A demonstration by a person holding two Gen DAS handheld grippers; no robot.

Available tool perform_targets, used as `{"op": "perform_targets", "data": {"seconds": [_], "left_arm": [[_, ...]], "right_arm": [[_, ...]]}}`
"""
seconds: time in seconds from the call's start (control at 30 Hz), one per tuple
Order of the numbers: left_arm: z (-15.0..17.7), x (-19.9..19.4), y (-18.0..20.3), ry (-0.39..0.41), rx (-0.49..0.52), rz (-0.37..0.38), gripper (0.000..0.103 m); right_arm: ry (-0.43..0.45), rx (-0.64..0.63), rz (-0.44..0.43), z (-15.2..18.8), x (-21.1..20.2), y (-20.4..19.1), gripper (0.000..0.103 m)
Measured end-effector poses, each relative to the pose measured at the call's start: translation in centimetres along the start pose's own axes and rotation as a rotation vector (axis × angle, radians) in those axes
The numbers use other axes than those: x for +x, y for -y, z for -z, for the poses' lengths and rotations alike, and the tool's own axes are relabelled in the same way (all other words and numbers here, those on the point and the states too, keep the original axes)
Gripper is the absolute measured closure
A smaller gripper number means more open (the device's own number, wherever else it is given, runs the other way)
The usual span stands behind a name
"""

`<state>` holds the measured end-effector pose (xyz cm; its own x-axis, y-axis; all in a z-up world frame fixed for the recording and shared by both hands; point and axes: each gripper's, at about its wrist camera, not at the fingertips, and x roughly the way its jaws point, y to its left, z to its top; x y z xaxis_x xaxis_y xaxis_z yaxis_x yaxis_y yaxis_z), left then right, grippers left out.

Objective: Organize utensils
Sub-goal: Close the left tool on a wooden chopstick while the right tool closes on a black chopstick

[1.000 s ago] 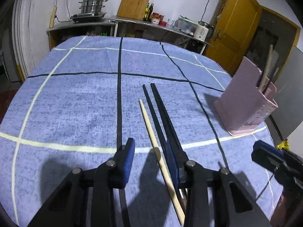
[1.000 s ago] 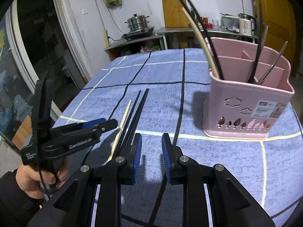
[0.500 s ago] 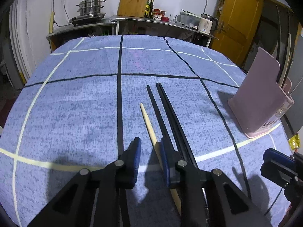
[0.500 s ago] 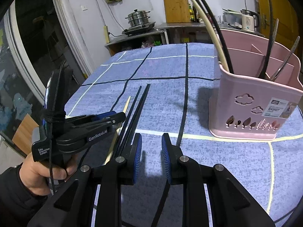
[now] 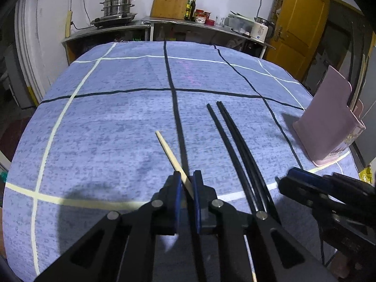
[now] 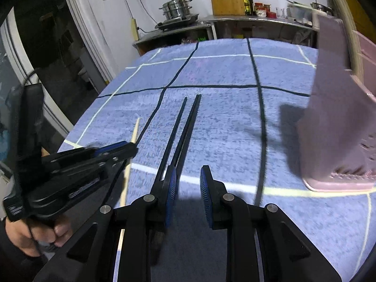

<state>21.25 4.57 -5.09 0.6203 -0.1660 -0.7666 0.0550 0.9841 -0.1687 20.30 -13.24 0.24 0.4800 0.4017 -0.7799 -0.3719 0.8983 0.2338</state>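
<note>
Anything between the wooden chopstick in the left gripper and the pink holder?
Only the black chopsticks, lying on the cloth between the wooden chopstick, clamped in the left gripper, and the pink holder. Lifted over them, nothing visible blocks it.

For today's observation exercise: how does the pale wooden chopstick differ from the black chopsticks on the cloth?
The wooden chopstick is pale and single; the black chopsticks are dark and lie side by side. The left gripper is shut on the wooden chopstick; the black chopsticks lie ungripped. All are long, thin, over the blue cloth.
</note>
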Motion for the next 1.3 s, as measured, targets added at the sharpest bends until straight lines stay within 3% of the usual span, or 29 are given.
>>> {"op": "perform_targets", "data": {"seconds": [0.3, 0.5, 0.6, 0.8, 1.1, 1.27, 1.3], "left_arm": [[0.0, 0.0, -1.3, -0.006, -0.033, 0.045, 0.092], [-0.2, -0.1, -2.2, -0.016, -0.085, 0.07, 0.092], [-0.3, 0.0, -2.4, -0.013, -0.099, 0.067, 0.092], [-0.3, 0.0, -2.3, -0.016, -0.088, 0.055, 0.092], [-0.3, 0.1, -2.5, -0.014, -0.093, 0.059, 0.092], [-0.5, 0.5, -2.4, -0.01, -0.096, 0.055, 0.092], [-0.7, 0.6, -2.4, -0.008, -0.096, 0.056, 0.092]], "right_arm": [[-0.025, -0.02, 0.023, -0.5, 1.8, -0.2, 0.081], [-0.035, 0.004, 0.094, -0.3, 1.0, 1.1, 0.084], [0.001, 0.009, 0.081, -0.9, 0.2, 0.6, 0.084], [-0.042, -0.017, 0.055, -1.1, 2.2, -0.8, 0.084], [-0.039, -0.032, 0.088, -0.8, 2.2, -0.6, 0.084], [-0.042, -0.097, 0.164, -0.9, 2.7, -2.0, 0.084], [-0.038, -0.09, 0.158, -0.9, 2.7, -1.8, 0.088]]}}
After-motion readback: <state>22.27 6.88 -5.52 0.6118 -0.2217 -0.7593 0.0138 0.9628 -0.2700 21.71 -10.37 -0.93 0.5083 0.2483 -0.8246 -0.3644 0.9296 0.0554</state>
